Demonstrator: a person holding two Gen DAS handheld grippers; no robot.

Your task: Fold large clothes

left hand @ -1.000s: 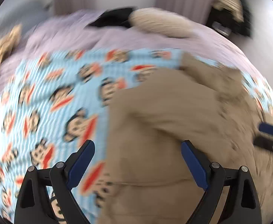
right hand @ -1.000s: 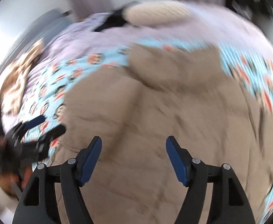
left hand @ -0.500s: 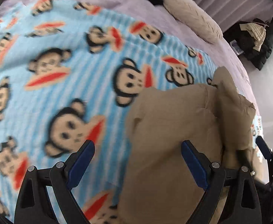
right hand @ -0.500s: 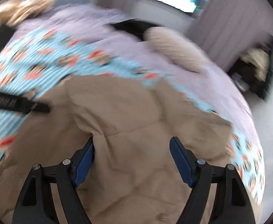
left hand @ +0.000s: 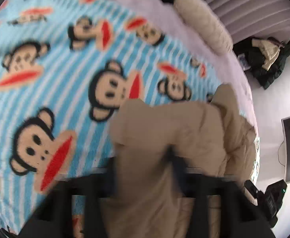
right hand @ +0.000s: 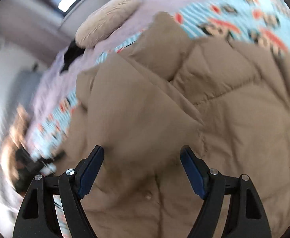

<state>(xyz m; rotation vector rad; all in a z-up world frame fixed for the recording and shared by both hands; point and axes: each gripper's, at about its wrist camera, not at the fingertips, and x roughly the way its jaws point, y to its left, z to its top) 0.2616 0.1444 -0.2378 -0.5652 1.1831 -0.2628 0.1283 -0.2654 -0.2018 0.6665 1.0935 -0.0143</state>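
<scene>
On my left wrist cam the left gripper is badly motion-blurred; its dark fingers look drawn in close on either side of a bunched fold of the tan puffer jacket, so I read it as pinched onto the fabric, tho the blur makes that less than certain. The jacket lies on the blue monkey-print blanket, w/ its edge raised up between the fingers. Further back there's a beige pillow on the lilac bedsheet, and a dark pile of clothes on the floor off the bed's far side.

On the right wrist cam my right gripper is spread wide, blue pads well apart, nothing between them; it hangs just over the jacket, which fills most of the view w/ its quilted panels. Blanket shows beyond it, pillow near the top left
</scene>
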